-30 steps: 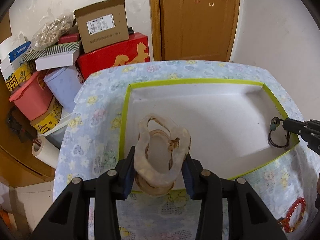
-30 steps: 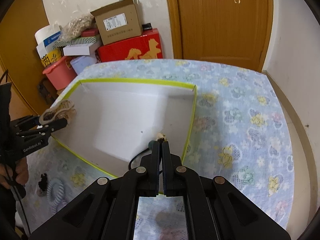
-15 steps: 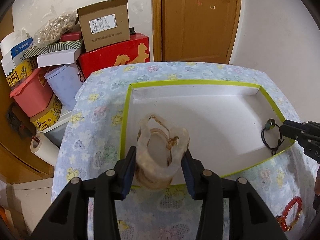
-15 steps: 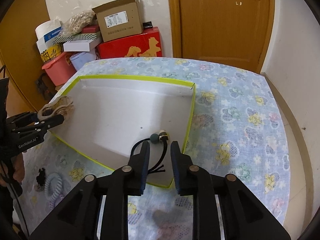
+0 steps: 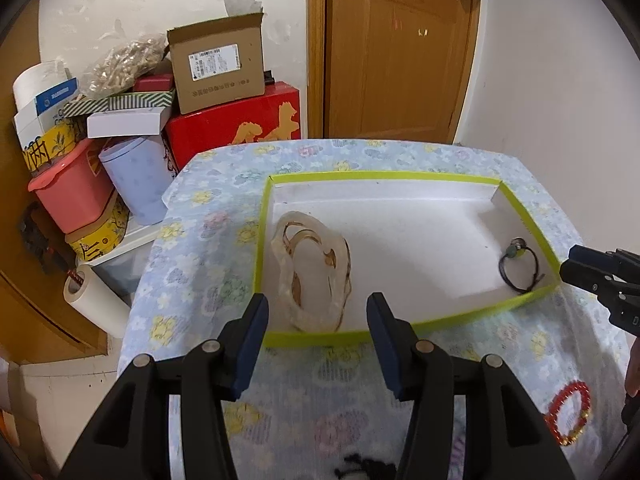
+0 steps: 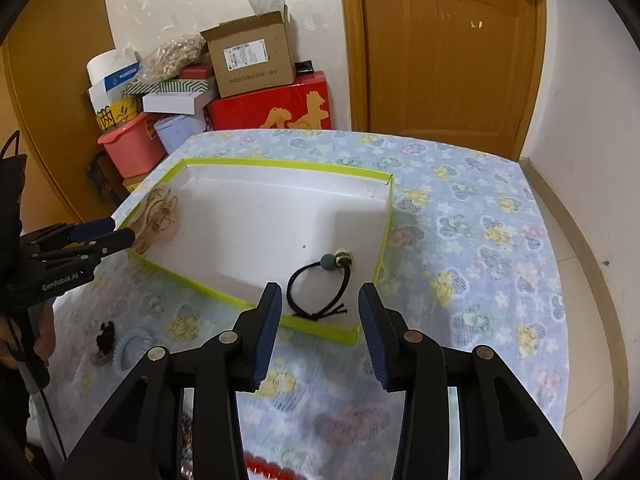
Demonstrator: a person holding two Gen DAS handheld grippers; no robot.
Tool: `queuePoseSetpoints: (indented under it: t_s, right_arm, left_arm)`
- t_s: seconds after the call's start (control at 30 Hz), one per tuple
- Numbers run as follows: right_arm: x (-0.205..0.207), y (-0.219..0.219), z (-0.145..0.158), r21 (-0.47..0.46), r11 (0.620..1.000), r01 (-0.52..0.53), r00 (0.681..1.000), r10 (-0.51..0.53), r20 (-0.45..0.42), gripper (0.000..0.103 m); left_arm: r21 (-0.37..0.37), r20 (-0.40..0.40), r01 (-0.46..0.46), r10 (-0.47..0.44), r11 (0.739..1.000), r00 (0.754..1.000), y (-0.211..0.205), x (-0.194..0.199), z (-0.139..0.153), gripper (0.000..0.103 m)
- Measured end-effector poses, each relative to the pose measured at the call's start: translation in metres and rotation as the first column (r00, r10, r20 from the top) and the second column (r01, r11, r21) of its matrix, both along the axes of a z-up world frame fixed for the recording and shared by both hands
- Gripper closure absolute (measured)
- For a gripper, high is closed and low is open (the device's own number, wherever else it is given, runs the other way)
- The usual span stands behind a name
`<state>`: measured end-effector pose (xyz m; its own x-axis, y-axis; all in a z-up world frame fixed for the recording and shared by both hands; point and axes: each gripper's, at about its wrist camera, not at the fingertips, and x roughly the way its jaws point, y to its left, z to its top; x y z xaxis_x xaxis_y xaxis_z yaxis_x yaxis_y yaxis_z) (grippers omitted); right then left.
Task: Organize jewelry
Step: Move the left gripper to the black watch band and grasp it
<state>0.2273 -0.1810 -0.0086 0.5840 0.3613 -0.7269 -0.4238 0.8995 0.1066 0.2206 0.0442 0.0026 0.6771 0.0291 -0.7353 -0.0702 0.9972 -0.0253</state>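
- The left gripper (image 5: 316, 312) is open, holding nothing; the beige scrunchie (image 5: 314, 272) lies in the left near corner of the white tray (image 5: 400, 240).
- The right gripper (image 6: 320, 304) is open too; the black hair tie (image 6: 320, 284) lies in the tray's right near corner.
- A red bead bracelet (image 5: 570, 414) lies on the flowered cloth (image 5: 200, 220), outside the tray.

A small room with white, patchy walls (image 5: 132, 4) and a closed wooden door (image 5: 400, 60) behind a table covered by a pale blue floral cloth (image 6: 460, 240). Beyond the table's far left corner, stacked boxes (image 5: 224, 64), a pink tub (image 5: 72, 188) and what may be a paper roll (image 5: 96, 304). Pale tiled floor (image 6: 580, 248) on the right.
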Motion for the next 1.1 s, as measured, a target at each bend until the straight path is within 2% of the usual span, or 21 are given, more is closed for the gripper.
queuePoseSetpoints:
  t_s: [0.4, 0.87, 1.1]
  right_arm:
    - [-0.085, -0.024, 0.021, 0.037, 0.999, 0.003, 0.998, -0.005, 0.064, 0.062]
    - [-0.163, -0.043, 0.004, 0.076, 0.997, 0.006, 1.000, -0.007, 0.015, 0.062]
    - [-0.171, -0.047, -0.007, 0.078, 0.997, 0.005, 1.000, -0.003, -0.027, 0.062]
  left_arm:
    - [-0.036, 0.035, 0.009, -0.008, 0.999, 0.999, -0.007, -0.083, 0.010, 0.050]
    - [-0.090, 0.029, 0.043, -0.041, 0.995, 0.999, -0.023, -0.162, 0.000, 0.050]
    - [-0.103, 0.023, 0.080, -0.078, 0.991, 0.997, -0.035, -0.174, -0.004, 0.050]
